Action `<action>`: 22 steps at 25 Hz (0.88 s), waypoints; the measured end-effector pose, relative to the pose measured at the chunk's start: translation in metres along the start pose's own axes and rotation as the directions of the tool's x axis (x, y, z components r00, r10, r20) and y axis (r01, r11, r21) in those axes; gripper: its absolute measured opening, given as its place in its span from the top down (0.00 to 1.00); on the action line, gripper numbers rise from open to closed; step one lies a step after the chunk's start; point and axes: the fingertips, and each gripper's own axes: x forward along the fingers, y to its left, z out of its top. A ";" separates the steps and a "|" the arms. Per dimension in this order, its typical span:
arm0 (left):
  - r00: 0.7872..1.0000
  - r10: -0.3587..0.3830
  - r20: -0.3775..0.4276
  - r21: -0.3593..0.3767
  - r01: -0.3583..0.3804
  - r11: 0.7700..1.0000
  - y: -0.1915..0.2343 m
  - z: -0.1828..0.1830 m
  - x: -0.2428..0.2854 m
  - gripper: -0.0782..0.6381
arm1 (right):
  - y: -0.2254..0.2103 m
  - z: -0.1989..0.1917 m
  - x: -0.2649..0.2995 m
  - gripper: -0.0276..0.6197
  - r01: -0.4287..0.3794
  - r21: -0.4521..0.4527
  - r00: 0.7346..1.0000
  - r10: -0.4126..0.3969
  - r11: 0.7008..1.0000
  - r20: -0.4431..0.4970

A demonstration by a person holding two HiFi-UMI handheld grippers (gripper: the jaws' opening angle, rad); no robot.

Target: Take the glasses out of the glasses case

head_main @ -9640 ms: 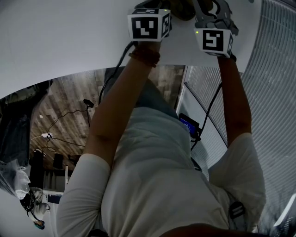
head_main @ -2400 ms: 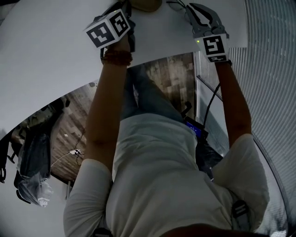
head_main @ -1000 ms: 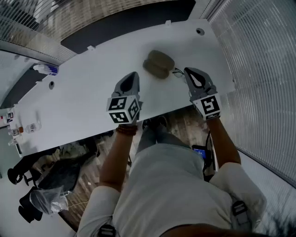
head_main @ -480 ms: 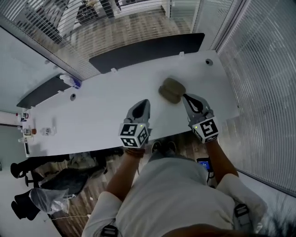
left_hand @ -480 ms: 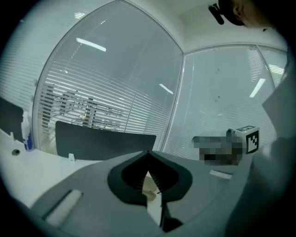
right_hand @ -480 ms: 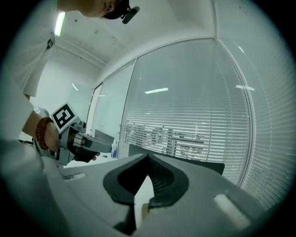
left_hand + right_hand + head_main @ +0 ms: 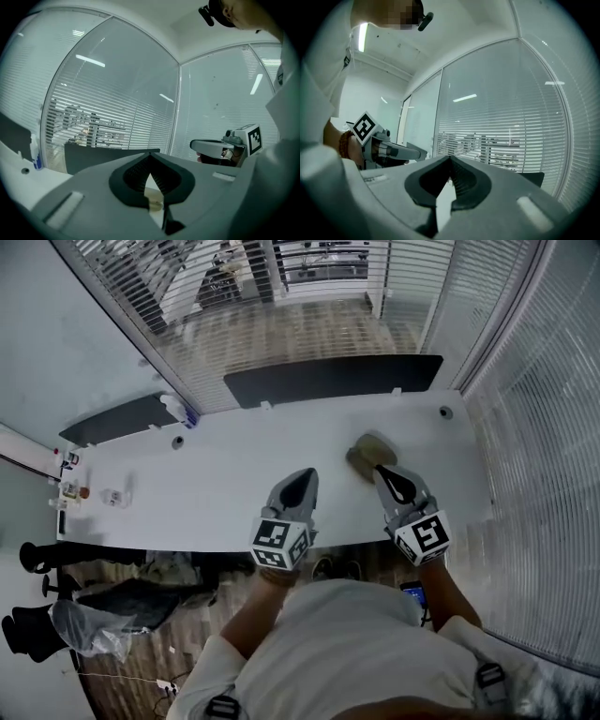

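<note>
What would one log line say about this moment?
left tongs: shut, empty | right tongs: shut, empty | glasses case: on white table, not held

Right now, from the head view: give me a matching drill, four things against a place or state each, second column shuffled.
Things:
1. glasses case
2. left gripper
3. right gripper
4. bottle

Place or state:
A. jaws shut, over bare table
B. far edge of the table, left of centre
C. tan, lying on the table, right of centre
D. jaws shut, tips pointing toward the case

Pairs: 1-C, 2-A, 3-D, 4-B
</note>
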 end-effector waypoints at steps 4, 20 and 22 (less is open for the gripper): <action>1.000 -0.011 0.009 0.014 0.011 1.000 -0.008 0.013 -0.010 0.89 | 0.011 0.015 -0.005 0.95 -0.009 0.004 1.000 0.009 1.000 0.007; 0.992 -0.083 0.095 0.025 0.081 0.996 -0.034 0.021 -0.036 0.89 | 0.067 0.050 -0.015 0.95 -0.099 -0.002 0.994 0.099 0.995 0.052; 0.992 -0.088 0.094 0.022 0.087 0.996 -0.035 0.021 -0.034 0.89 | 0.069 0.049 -0.014 0.95 -0.104 -0.004 0.993 0.104 0.995 0.051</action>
